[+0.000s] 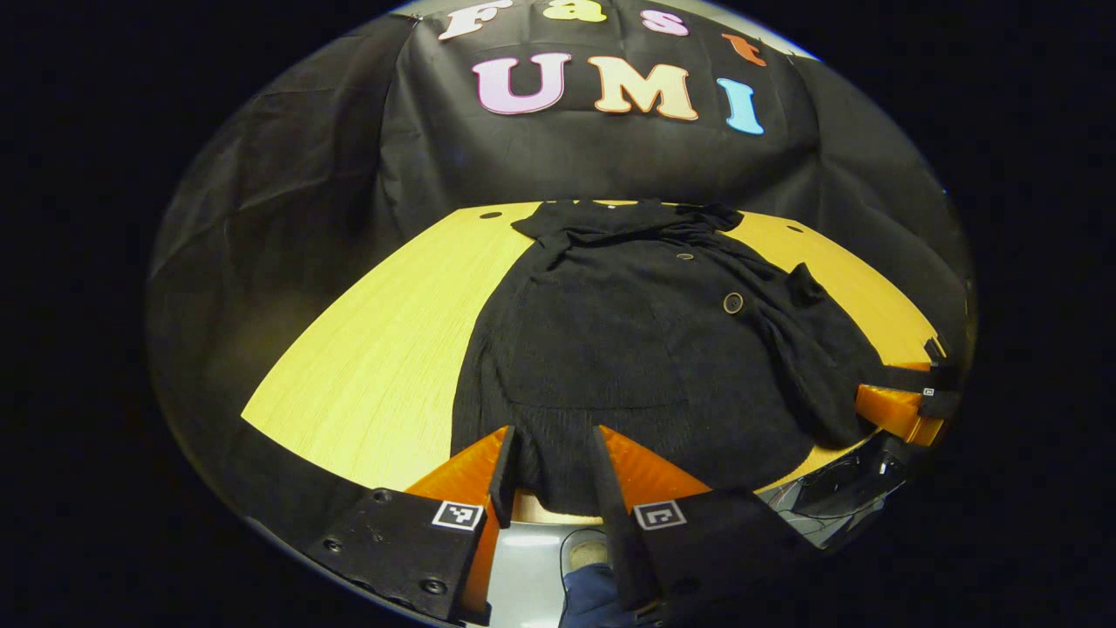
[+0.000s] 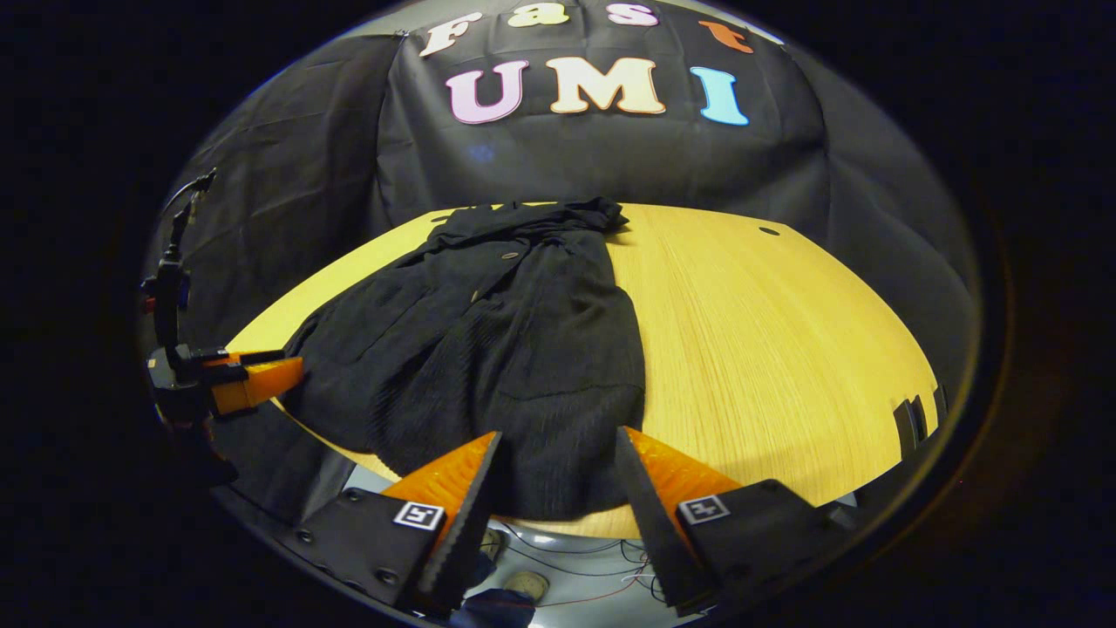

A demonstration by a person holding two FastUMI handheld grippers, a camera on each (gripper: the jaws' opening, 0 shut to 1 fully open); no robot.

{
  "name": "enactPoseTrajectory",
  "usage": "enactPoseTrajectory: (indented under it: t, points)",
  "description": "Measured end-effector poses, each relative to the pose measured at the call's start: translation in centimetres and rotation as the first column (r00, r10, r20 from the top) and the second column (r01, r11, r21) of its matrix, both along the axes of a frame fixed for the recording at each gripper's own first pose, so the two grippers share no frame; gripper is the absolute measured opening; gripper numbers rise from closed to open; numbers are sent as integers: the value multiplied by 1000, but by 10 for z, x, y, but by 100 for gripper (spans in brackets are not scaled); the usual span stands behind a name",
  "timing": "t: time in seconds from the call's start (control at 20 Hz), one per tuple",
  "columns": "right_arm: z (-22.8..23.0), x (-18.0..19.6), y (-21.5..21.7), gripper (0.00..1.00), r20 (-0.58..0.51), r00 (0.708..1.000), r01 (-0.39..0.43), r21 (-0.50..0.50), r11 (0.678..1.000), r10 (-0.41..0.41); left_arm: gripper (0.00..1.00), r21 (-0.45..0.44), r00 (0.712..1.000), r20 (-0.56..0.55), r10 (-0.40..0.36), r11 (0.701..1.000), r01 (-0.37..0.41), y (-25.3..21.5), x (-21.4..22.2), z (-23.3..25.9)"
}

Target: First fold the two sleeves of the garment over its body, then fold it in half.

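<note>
A black buttoned garment (image 1: 628, 349) lies flat on the yellow wooden table (image 1: 384, 349), collar at the far side and hem at the near edge. A sleeve (image 1: 802, 349) lies folded along its right side. My left gripper (image 1: 554, 475) stands open at the near edge, its fingers straddling the left part of the hem. The right gripper (image 1: 907, 410) shows at the garment's right corner. In the right gripper view the garment (image 2: 506, 349) covers the table's left half, and my right gripper (image 2: 554, 488) is open with the hem's right end between its fingers. The left gripper (image 2: 248, 375) is at the far left.
Bare tabletop (image 2: 785, 349) stretches to the right of the garment, with a small hole (image 2: 769, 231) near the far edge. Below the near edge are grey floor, cables (image 2: 602, 558) and a person's shoe (image 1: 588, 554). Black cloth walls surround the table.
</note>
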State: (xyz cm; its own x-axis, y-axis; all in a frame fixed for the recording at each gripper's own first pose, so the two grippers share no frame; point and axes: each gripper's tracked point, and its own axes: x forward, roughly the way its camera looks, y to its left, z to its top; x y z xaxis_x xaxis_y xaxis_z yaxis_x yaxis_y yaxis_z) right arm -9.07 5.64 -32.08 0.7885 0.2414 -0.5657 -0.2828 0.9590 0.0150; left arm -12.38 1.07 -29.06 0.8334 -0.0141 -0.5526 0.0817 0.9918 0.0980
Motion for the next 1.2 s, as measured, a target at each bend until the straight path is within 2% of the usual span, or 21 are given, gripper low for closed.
enactPoseTrajectory:
  t: [0.1,0.15,0.2,0.25,0.3,0.35,0.4,0.6,0.65,0.8,0.95,1.2]
  points:
    - [0,-2,7,56,-8,1000,-11,13,1000,11,48,-24,1000,-13,-12,1000,12,-4,-4,1]
    - [1,-2,9,42,-13,1000,-21,15,1000,21,33,-26,1000,-14,-9,1000,8,-4,-4,1]
    - [0,-1,12,42,-19,999,-28,21,999,28,18,-19,1000,-15,-18,1000,17,-6,-2,2]
    - [1,-1,11,31,-24,999,-26,25,999,27,16,-9,1000,-19,-16,1000,15,-8,-2,1]
    - [2,0,12,29,-25,999,-25,28,999,26,7,2,1000,-24,-14,1000,14,-8,-1,1]
    - [2,1,13,18,-28,999,-28,22,999,29,7,10,999,-30,-11,1000,11,-7,0,1]
    - [2,-1,14,15,-30,999,-38,10,999,39,2,12,999,-37,-10,1000,10,-7,0,1]
    - [4,-2,12,9,-56,997,-49,-8,999,49,0,0,998,-62,-9,1000,9,-9,-1,3]
    - [5,-2,12,5,-68,997,-47,-4,999,46,0,1,997,-71,-12,1000,12,-9,-1,4]
    - [15,-2,12,5,-77,996,-36,7,999,36,0,-28,997,-83,-8,1000,6,-10,2,15]
    - [36,5,13,5,-52,998,-32,23,999,33,0,-62,999,-47,-15,998,12,-15,12,40]
    - [75,32,18,5,-4,1000,-10,54,998,11,0,-91,998,34,-45,995,48,-17,54,81]
